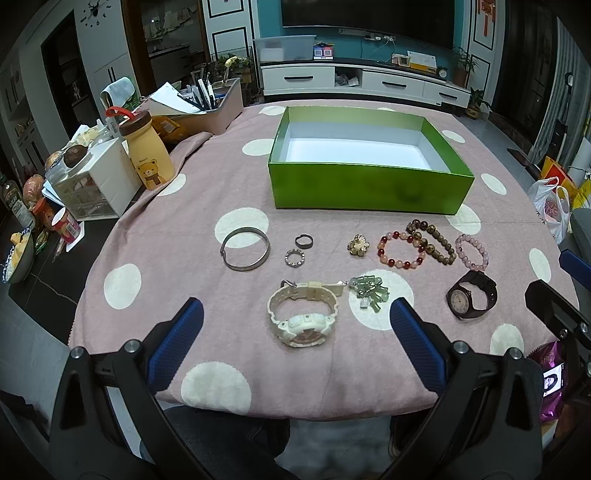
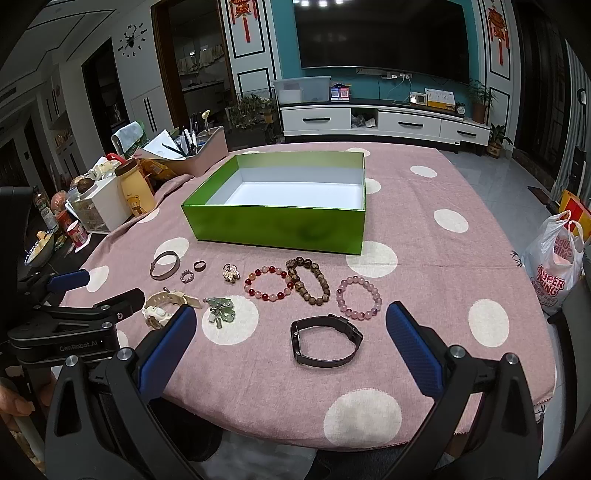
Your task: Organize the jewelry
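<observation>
White watch (image 1: 303, 314) before green box (image 1: 369, 188) (empty)

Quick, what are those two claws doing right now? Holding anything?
Left claw: open, holding nothing, above the white watch.
Right claw: open, holding nothing, above the dark watch.

The worktop (image 1: 155, 243) is covered by a pink cloth with cream dots (image 1: 122, 287). At its left edge a yellow bear-printed bottle (image 1: 147, 151) with a brown cap is seen beside a white drawer unit (image 1: 96, 181). Behind them a pink organiser (image 1: 221, 107) is filled with pens and papers. A dark television (image 2: 380, 35) is mounted on a teal wall above a white cabinet (image 2: 384, 122). A white plastic bag (image 2: 552, 266) with red lettering is seen on the right, beyond the cloth's edge.
</observation>
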